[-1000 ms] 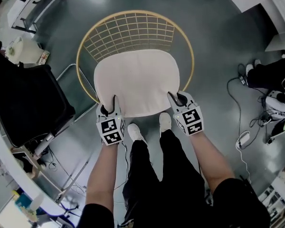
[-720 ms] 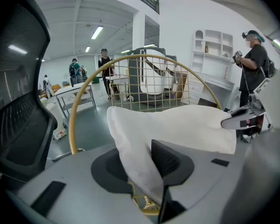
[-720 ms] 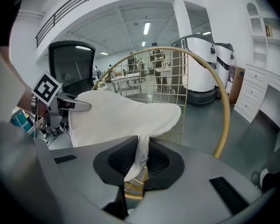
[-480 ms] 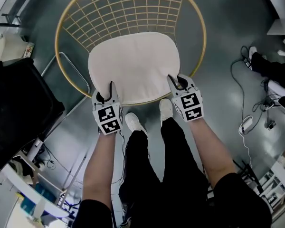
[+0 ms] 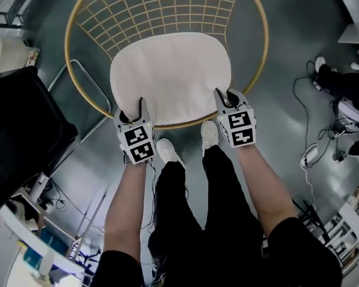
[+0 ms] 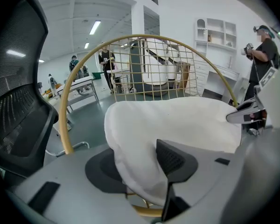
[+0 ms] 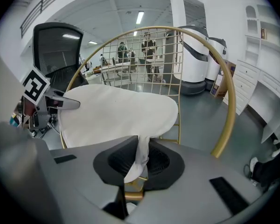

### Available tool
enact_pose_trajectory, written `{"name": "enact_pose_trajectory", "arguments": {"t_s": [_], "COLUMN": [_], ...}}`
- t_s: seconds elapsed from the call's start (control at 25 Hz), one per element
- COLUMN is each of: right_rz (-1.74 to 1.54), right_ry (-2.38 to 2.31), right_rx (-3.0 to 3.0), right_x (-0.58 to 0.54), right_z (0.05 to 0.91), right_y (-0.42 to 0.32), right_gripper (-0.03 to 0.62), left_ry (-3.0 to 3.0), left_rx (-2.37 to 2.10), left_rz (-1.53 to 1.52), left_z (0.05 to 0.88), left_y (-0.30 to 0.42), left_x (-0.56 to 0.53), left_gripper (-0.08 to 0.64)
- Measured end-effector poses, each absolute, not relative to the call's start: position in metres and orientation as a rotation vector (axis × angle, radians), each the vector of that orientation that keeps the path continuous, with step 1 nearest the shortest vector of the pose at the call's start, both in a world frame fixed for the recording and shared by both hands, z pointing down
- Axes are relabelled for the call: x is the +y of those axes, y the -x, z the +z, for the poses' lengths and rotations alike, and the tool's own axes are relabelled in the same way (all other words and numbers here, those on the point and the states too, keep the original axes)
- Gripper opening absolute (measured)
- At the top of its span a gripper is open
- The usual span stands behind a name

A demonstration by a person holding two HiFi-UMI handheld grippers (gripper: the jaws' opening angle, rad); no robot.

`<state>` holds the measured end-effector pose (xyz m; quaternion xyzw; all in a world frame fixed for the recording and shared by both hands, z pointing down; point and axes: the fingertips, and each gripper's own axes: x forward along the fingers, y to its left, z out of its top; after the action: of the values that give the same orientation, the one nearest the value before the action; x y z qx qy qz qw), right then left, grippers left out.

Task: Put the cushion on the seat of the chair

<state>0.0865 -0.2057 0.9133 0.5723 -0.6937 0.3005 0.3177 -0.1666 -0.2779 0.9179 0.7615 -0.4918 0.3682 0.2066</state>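
A cream cushion lies flat inside the round gold wire chair, over its seat. My left gripper is at the cushion's near left corner. Its jaws are opening, and the puffy corner still sits between them in the left gripper view. My right gripper is at the near right corner, shut on a thin fold of the cushion. The chair's grid back rises beyond the cushion.
A black office chair stands close at the left. The person's legs and white shoes are just in front of the gold chair. Cables lie on the grey floor to the right. A person stands near white shelves.
Both grippers have come down with the cushion, which now lies lower in the chair. The left gripper's jaws have spread apart a little.
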Motion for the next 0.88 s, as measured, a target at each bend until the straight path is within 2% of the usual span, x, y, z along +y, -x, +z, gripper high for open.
{"name": "enact_pose_trajectory", "arguments": {"t_s": [0.16, 0.28, 0.4, 0.68, 0.88], "right_rz": [0.811, 0.810, 0.828, 0.822, 0.825], "right_ry": [-1.528, -1.553, -1.570, -1.572, -1.572], "right_rx": [-1.804, -1.788, -1.782, -1.751, -1.697], "right_x": [-0.204, -0.211, -0.210, -0.207, -0.203], "right_z": [0.921, 0.912, 0.915, 0.917, 0.915], "right_y": [-0.085, -0.088, -0.090, -0.094, -0.096], "right_gripper": [0.049, 0.051, 0.052, 0.106, 0.182], "left_ry": [-2.129, -2.115, -2.087, -2.134, -2.188], "left_rx": [-1.420, -1.441, -1.428, -1.494, -1.479], "left_rz": [1.069, 1.106, 1.124, 1.156, 1.097], "left_z": [0.917, 0.908, 0.916, 0.898, 0.874], "left_y": [0.173, 0.180, 0.187, 0.192, 0.182], "left_x": [-0.275, -0.279, -0.278, -0.276, -0.275], "left_gripper": [0.226, 0.313, 0.358, 0.364, 0.362]}}
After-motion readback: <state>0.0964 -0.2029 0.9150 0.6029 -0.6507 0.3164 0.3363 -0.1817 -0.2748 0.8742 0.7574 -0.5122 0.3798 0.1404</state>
